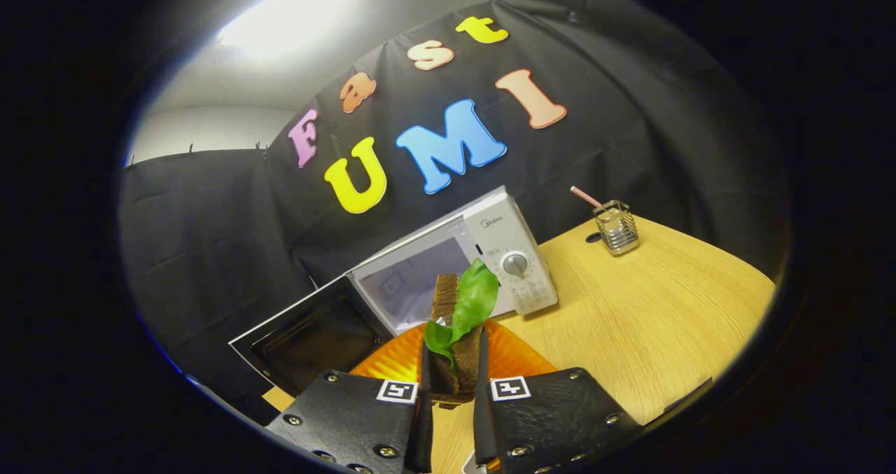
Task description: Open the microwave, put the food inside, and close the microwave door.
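My gripper (453,390) is shut on the food (458,320), a brown sandwich-like block with a green leaf, held upright between both fingers. Under it lies an orange ribbed plate (392,360) on the wooden table (651,334). Beyond the fingers stands the white microwave (490,250) with a round knob (515,264) on its control panel. Its door (308,337) is swung open to the left, showing the pale cavity (413,285). The food hangs just in front of the cavity opening, above the plate.
A small wire holder (617,227) with a pink-tipped stick stands on the table to the right of the microwave. Black cloth walls close in behind and to the left. Bare wooden tabletop stretches to the right of the fingers.
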